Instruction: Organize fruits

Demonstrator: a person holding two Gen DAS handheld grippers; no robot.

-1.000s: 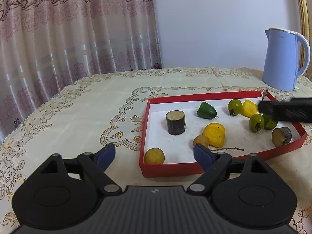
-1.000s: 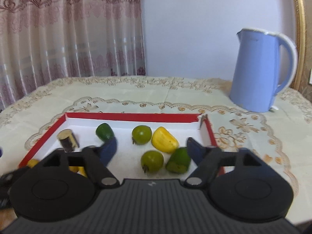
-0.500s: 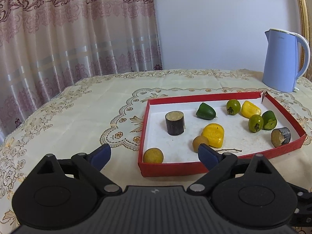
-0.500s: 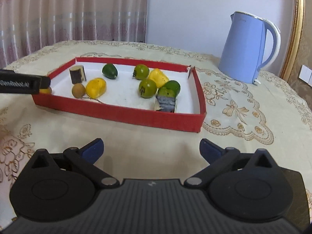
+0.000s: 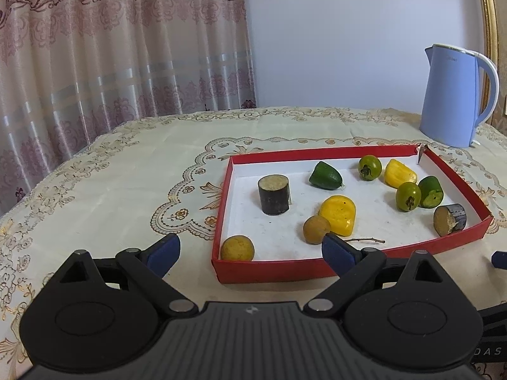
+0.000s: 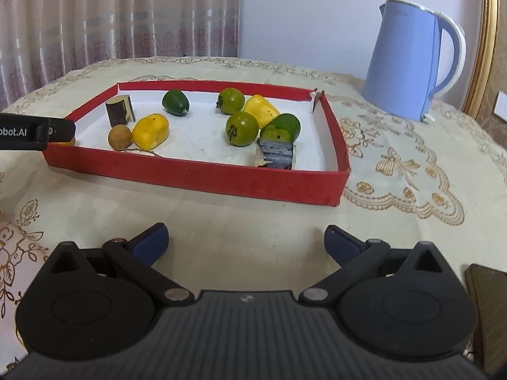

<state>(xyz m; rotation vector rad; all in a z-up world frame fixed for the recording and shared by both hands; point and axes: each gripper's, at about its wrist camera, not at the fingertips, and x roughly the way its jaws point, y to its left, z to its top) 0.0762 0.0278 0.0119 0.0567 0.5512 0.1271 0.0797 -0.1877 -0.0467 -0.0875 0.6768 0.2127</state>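
Observation:
A red tray (image 5: 317,269) (image 6: 196,174) lies on the tablecloth and holds several fruits: green round ones (image 5: 408,196) (image 6: 241,128), yellow ones (image 5: 337,214) (image 6: 150,129), green oval ones (image 5: 325,175) (image 6: 175,102), brown balls (image 5: 316,229) (image 6: 119,137) and dark cut cylinders (image 5: 274,194) (image 6: 276,155). My left gripper (image 5: 250,251) is open and empty, just in front of the tray's near left corner. My right gripper (image 6: 245,242) is open and empty, over bare cloth in front of the tray.
A light blue kettle (image 5: 451,95) (image 6: 412,60) stands behind the tray at the right. A curtain hangs behind the table on the left. The left gripper's side (image 6: 31,131) shows at the left of the right wrist view. A dark flat object (image 6: 488,310) lies at the right edge.
My right gripper has pulled back out of the tray to the cloth in front of it. My left gripper has backed away slightly. Both stay open.

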